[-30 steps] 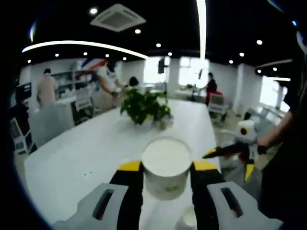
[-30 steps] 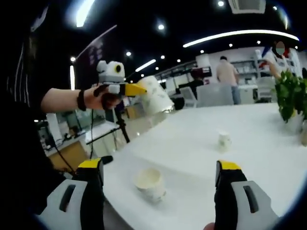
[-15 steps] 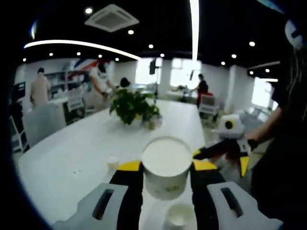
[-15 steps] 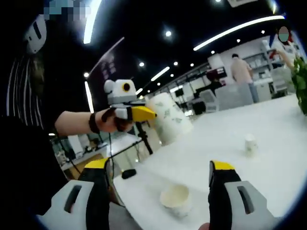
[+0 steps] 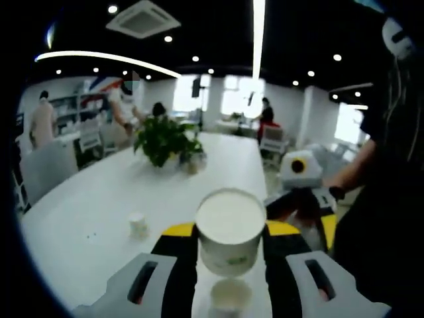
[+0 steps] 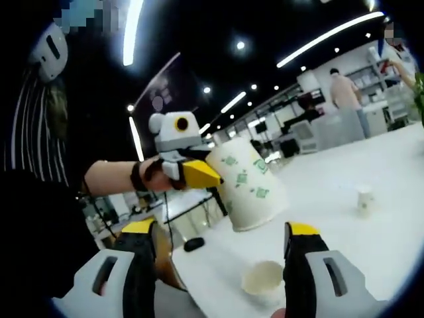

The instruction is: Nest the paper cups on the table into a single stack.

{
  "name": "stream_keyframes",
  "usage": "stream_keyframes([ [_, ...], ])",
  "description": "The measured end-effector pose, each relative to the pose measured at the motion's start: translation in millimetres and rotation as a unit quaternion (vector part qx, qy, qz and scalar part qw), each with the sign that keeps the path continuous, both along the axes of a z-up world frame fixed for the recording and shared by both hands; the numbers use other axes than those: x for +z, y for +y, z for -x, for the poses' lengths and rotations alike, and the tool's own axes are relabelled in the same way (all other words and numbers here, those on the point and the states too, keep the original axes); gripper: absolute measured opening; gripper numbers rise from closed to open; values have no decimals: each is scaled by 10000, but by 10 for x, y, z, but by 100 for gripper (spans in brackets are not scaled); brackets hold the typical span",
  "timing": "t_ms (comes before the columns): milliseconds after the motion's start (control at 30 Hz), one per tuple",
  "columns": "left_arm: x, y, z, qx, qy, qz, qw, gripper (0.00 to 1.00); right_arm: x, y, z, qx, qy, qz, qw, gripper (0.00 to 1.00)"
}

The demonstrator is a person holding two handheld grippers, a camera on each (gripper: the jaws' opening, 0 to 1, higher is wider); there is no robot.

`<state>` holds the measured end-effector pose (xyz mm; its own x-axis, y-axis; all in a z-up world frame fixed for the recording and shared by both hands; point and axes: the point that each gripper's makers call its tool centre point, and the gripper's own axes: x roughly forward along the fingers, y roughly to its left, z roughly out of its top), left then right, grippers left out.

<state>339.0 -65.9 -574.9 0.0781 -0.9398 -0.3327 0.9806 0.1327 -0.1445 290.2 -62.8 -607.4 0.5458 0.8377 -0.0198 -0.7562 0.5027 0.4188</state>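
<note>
My left gripper [image 5: 230, 228] is shut on a white paper cup [image 5: 230, 230] with green marks, held mouth-up above the long white table [image 5: 106, 199]. The right gripper view shows that same left gripper [image 6: 199, 173] holding the cup [image 6: 248, 185] tilted in the air. A second cup [image 5: 230, 296] stands upright on the table right below the held one, also seen as a cup [image 6: 262, 281] between my right jaws. My right gripper [image 6: 222, 232] is open with nothing in it. A third small cup [image 5: 138, 224] stands farther out on the table, the far cup [image 6: 364, 201].
A potted green plant [image 5: 162, 140] stands mid-table beyond the cups. My right gripper [image 5: 301, 189] and a person's arm come in from the right of the left gripper view. Chairs, desks and several people fill the office behind.
Both views have swung. The held cup has come closer to my right gripper and now hangs over the standing cup. The far small cup has come into the left gripper view.
</note>
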Motion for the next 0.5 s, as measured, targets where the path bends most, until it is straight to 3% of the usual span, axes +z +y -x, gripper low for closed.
stream_keyframes([
  [500, -38, 1, 123, -196, 99, 52, 9997, 37, 113, -89, 49, -8, 127, -582, 9982, 64],
])
